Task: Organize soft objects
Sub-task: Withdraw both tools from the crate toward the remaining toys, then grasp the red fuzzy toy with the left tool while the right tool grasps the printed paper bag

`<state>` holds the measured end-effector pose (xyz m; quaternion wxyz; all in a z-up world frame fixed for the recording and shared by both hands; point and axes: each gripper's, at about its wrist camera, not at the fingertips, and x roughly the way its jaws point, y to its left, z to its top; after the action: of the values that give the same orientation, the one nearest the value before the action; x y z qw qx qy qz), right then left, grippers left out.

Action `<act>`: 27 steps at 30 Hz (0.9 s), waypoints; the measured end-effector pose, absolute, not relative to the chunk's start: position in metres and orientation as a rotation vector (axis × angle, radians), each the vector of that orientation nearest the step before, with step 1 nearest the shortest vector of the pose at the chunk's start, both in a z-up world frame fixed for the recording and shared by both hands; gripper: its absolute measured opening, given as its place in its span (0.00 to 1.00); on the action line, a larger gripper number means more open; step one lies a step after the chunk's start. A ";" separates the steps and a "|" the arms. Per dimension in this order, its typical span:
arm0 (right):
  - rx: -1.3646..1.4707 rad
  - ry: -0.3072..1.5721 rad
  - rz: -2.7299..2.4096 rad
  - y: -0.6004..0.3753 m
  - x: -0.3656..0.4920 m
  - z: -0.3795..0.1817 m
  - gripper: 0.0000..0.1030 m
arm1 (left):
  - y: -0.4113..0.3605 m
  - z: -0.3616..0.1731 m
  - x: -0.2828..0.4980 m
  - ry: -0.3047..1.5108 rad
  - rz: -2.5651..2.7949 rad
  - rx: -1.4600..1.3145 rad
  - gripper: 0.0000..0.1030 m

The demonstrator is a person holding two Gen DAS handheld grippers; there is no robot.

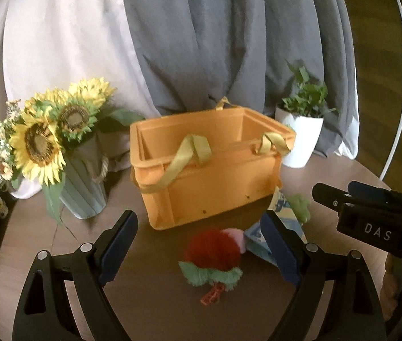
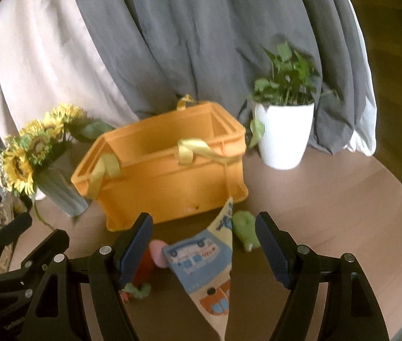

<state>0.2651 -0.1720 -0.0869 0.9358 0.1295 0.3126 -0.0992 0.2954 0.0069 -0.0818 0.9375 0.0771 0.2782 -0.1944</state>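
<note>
Your left gripper (image 1: pixel 198 241) hangs with its fingers spread apart and nothing between the pads; just in front of the orange crate (image 1: pixel 209 167), nearest to you, lies the red pompom toy (image 1: pixel 213 253) with its green fringe and a pink piece, flat on the round table (image 1: pixel 144 284) and untouched; your right gripper (image 2: pixel 203 241) also stands with fingers apart, clamped on nothing; the vehicle-print cloth (image 2: pixel 201 258) lies on the table before the crate's near wall, one corner reaching up to touch that wall; just beside the cloth, off the crate's right front corner, sits the small green plush (image 2: pixel 245 228); the crate itself stands upright with yellow straps (image 2: pixel 198 149) draped over its rim; left of the crate stands a ribbed vase (image 2: pixel 58 191) of sunflowers (image 1: pixel 40 142); right of the crate and a little behind it stands a white pot (image 2: pixel 282 136) with a leafy plant; behind the crate hang grey and pale curtains (image 1: pixel 201 34).
</note>
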 end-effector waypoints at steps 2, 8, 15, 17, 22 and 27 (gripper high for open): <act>0.274 0.656 -0.205 -0.173 0.264 -0.093 0.73 | 0.006 -0.087 0.296 0.581 -0.400 0.163 0.86; 0.299 0.703 -0.209 -0.174 0.265 -0.110 0.72 | 0.003 -0.108 0.303 0.633 -0.418 0.174 0.86; 0.318 0.764 -0.214 -0.175 0.270 -0.135 0.64 | -0.005 -0.136 0.314 0.693 -0.441 0.201 0.86; 0.330 0.780 -0.214 -0.176 0.272 -0.142 0.62 | -0.008 -0.144 0.317 0.709 -0.445 0.214 0.86; 0.356 0.822 -0.219 -0.179 0.277 -0.158 0.55 | -0.013 -0.162 0.325 0.745 -0.468 0.228 0.86; 0.381 0.847 -0.213 -0.179 0.281 -0.170 0.53 | -0.017 -0.176 0.336 0.776 -0.477 0.227 0.86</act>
<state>0.2810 -0.1793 -0.1703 0.8887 0.1834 0.4075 -0.1027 0.3357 -0.0173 -0.1755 0.8918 0.1094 0.3739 -0.2299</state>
